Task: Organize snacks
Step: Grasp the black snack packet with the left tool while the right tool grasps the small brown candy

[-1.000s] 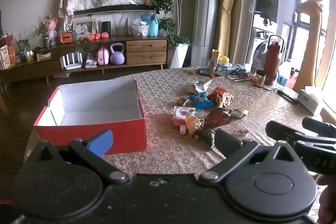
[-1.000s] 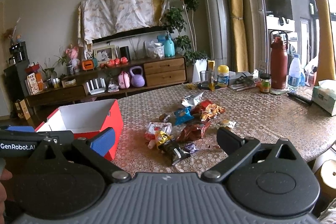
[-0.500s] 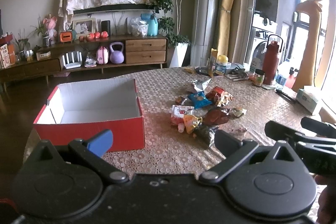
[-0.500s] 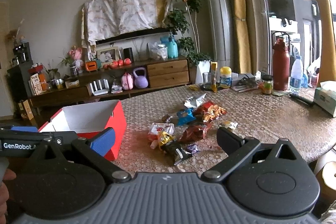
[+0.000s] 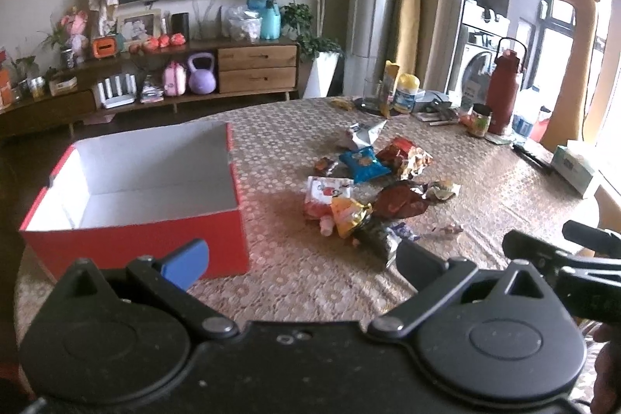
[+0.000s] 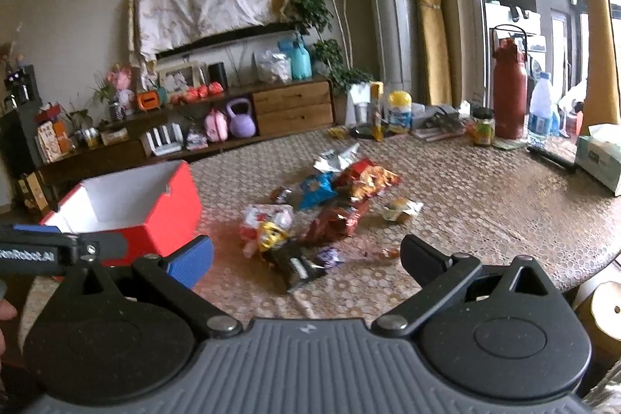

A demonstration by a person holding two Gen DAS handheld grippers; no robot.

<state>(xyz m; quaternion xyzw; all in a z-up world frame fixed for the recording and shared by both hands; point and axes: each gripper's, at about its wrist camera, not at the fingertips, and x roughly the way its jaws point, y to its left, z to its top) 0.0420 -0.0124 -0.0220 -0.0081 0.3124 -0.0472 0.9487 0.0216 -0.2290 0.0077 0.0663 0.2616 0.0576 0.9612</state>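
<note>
Evidently nothing is picked yet: both the left gripper (image 5: 299, 258) and right gripper (image 6: 306, 258) hover with jaws spread and empty. Crinkled foil snack packets (image 6: 330, 204) lie heaped on the patterned counter (image 6: 485, 189), beside the empty red cardboard box (image 5: 128, 239). Next, lower onto a near packet.

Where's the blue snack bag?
The blue bag lies on the table in the middle of both views, at the far side of the snack pile, right of the red box, touching the red-and-yellow bag.
</note>
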